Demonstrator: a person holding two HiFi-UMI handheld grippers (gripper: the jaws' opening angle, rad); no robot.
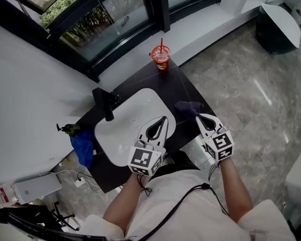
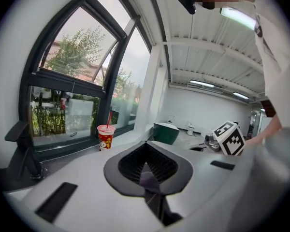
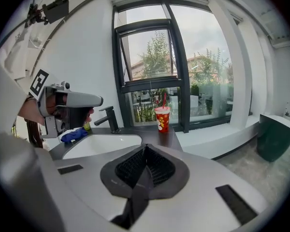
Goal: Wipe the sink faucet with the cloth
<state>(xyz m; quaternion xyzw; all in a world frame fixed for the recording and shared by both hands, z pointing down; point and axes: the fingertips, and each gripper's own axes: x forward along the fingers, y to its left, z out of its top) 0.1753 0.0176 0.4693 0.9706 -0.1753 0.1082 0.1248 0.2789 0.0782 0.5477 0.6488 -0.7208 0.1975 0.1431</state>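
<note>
The black faucet (image 1: 104, 103) stands at the far left rim of the white sink (image 1: 121, 134) set in a dark counter. A blue cloth (image 1: 83, 147) lies bunched on the counter left of the basin, also seen in the right gripper view (image 3: 72, 135). A dark cloth (image 1: 187, 108) shows on the counter just beyond my right gripper (image 1: 199, 116), whose jaws are shut; the right gripper view does not show that cloth. My left gripper (image 1: 165, 118) hovers over the basin's right half, shut and empty. The faucet (image 3: 108, 119) is well ahead of both grippers.
A red cup with a straw (image 1: 161, 58) stands at the counter's far corner by the window. A small bottle (image 1: 68, 129) sits by the blue cloth. A dark bin (image 1: 276, 26) stands on the marble floor at the far right. Cables and a white box (image 1: 37, 187) lie low left.
</note>
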